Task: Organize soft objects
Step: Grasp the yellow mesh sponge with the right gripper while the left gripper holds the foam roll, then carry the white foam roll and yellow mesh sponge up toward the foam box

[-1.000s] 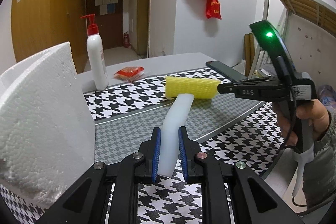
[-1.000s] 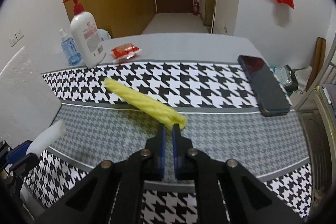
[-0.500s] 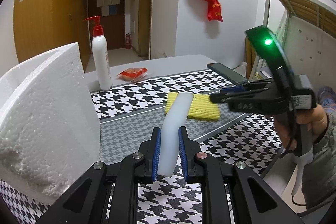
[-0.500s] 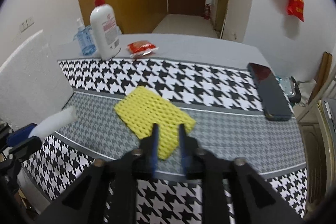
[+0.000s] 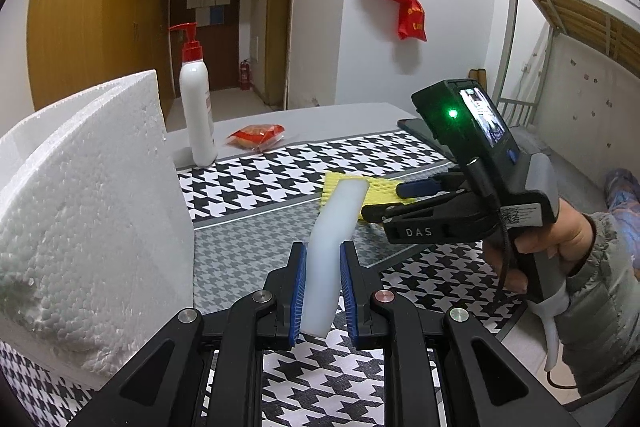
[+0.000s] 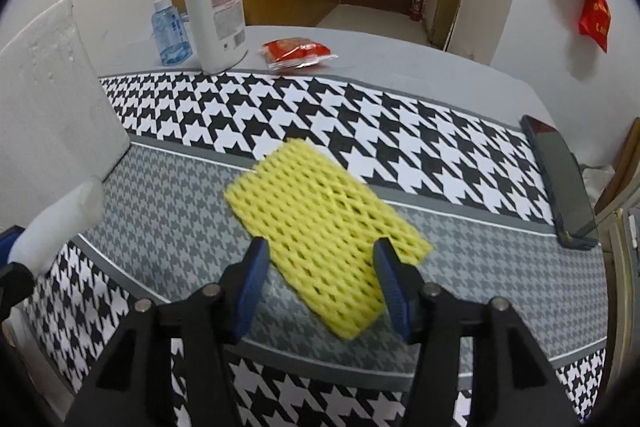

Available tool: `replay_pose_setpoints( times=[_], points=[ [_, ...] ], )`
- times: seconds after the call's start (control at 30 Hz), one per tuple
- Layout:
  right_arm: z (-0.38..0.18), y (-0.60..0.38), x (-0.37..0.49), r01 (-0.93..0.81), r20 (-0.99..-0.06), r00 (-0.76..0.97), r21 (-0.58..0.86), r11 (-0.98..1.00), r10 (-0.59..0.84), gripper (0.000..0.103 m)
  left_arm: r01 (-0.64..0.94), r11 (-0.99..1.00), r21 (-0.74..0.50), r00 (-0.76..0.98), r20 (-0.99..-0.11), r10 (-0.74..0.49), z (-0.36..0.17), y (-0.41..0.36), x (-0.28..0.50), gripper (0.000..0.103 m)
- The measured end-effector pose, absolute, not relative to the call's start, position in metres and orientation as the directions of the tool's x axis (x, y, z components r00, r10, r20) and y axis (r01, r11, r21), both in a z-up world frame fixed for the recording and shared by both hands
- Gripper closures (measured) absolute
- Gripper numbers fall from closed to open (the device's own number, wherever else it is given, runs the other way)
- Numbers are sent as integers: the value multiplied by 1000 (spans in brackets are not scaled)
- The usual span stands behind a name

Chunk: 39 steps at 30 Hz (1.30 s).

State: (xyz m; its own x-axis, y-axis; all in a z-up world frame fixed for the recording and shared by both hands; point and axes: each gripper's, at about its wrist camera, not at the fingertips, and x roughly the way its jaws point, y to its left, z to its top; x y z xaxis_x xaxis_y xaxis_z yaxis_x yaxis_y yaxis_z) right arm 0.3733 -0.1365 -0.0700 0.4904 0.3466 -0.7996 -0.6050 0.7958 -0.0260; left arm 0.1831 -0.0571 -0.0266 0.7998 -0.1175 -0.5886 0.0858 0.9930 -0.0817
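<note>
My left gripper (image 5: 323, 291) is shut on a white foam strip (image 5: 334, 239) that sticks forward and up over the table; its far end shows at the left edge of the right wrist view, foam strip (image 6: 56, 227). A yellow foam net (image 6: 324, 223) lies flat on the grey houndstooth band of the cloth. My right gripper (image 6: 320, 267) hovers over the net's near end with its jaws opening, the net lying between them and the pads off it. From the left wrist view the right gripper (image 5: 390, 201) sits over the yellow net (image 5: 380, 189), held by a hand.
A white polystyrene block (image 5: 88, 211) stands at the left. At the back are a white pump bottle (image 6: 214, 3), a small blue spray bottle (image 6: 170, 31) and a red snack packet (image 6: 296, 53). A dark phone (image 6: 560, 187) lies near the table's right edge.
The right gripper, shut on the net's end a second ago, has let it go and spread its jaws. The net dropped from a raised, rolled pose to lying flat. The left gripper stayed still.
</note>
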Motion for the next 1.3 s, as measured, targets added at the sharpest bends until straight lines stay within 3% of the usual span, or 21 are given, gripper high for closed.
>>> replay_pose_setpoints(
  times=[0.1,0.17,0.23,0.33,0.53,0.9,1.3],
  points=[
    [-72,-136,373,-601,-798,496,-31,798,342,45,90,993,-81,792,-599,-121,-27,-58,184,85],
    [-74,-133,371,-591,-792,524,-75,803,312,53,97,992,-80,786,-605,-125,-27,-59,185,85],
    [-74,-136,370,-561,-788,548,-98,822,280,77,107,991,-82,785,-604,-134,-24,-61,184,85],
    [-71,-151,379,-519,-792,529,-18,855,305,85,117,989,-86,785,-603,-145,-21,-61,185,85],
    [-44,-189,362,-417,-745,570,102,903,347,85,127,988,-90,806,-571,-156,-9,-58,178,85],
    [-15,-219,290,-315,-653,664,198,928,365,85,171,981,-88,834,-518,-192,11,-56,155,85],
    [16,-220,236,-320,-522,773,168,932,360,85,199,978,-59,870,-448,-204,33,-55,130,85]
  ],
)
